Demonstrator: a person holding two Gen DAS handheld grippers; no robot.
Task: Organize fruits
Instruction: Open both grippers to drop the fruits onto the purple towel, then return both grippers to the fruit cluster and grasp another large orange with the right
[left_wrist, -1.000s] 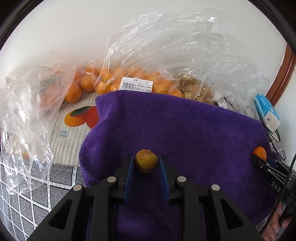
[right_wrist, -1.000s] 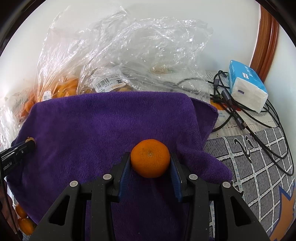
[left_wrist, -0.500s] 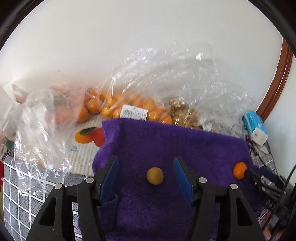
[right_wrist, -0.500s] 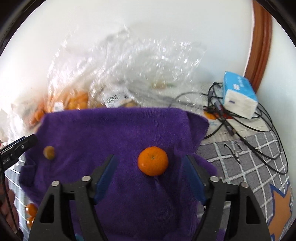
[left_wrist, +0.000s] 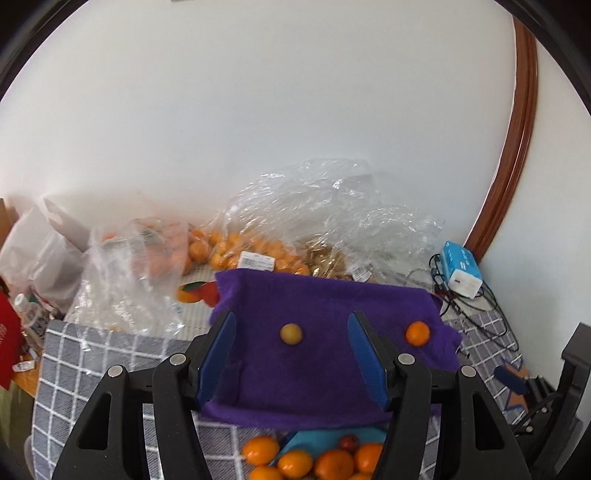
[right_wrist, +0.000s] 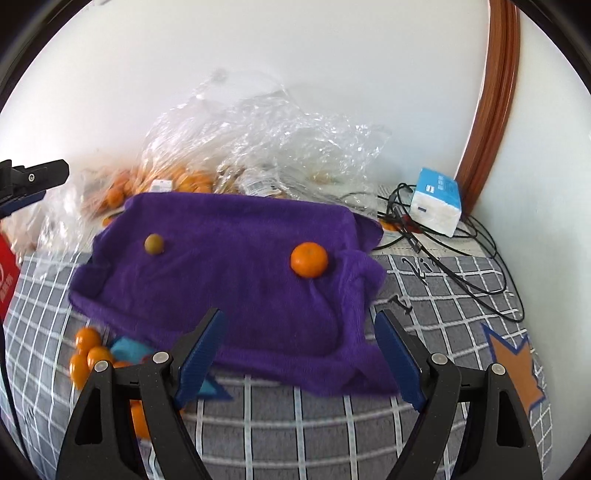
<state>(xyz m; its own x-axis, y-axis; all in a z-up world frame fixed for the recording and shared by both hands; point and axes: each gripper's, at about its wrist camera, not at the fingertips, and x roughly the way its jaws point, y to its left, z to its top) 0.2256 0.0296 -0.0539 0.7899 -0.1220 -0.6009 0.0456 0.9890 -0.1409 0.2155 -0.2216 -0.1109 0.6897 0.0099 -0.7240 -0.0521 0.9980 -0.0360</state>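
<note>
- On the purple towel (left_wrist: 332, 354), two fruits are lying well apart: a small yellow-brown fruit (left_wrist: 290, 333) toward its left side and an orange mandarin (left_wrist: 417, 333) toward its right edge.
- Above the near side of the towel, the left gripper (left_wrist: 291, 354) is hanging with its jaws spread wide and nothing between them; the small fruit is sitting beyond the fingertips, untouched.
- Off the towel's near edge, the right gripper (right_wrist: 297, 354) is also gaping wide and holding nothing; the mandarin (right_wrist: 308, 259) is lying farther in on the cloth, clear of it.
- Just off the towel's near-left edge, a loose heap of mandarins (left_wrist: 317, 459) is waiting on the checked tablecloth (right_wrist: 424, 295), around something teal.
- Behind the towel, clear plastic bags (left_wrist: 306, 229) are holding more orange fruit.
- Judging by this, one placing step is looking finished, and a fresh pick is coming up.
- That next move is calling for each claw to drop toward the loose heap, straddle one fruit alone, and close gently without nudging its neighbours.
</note>
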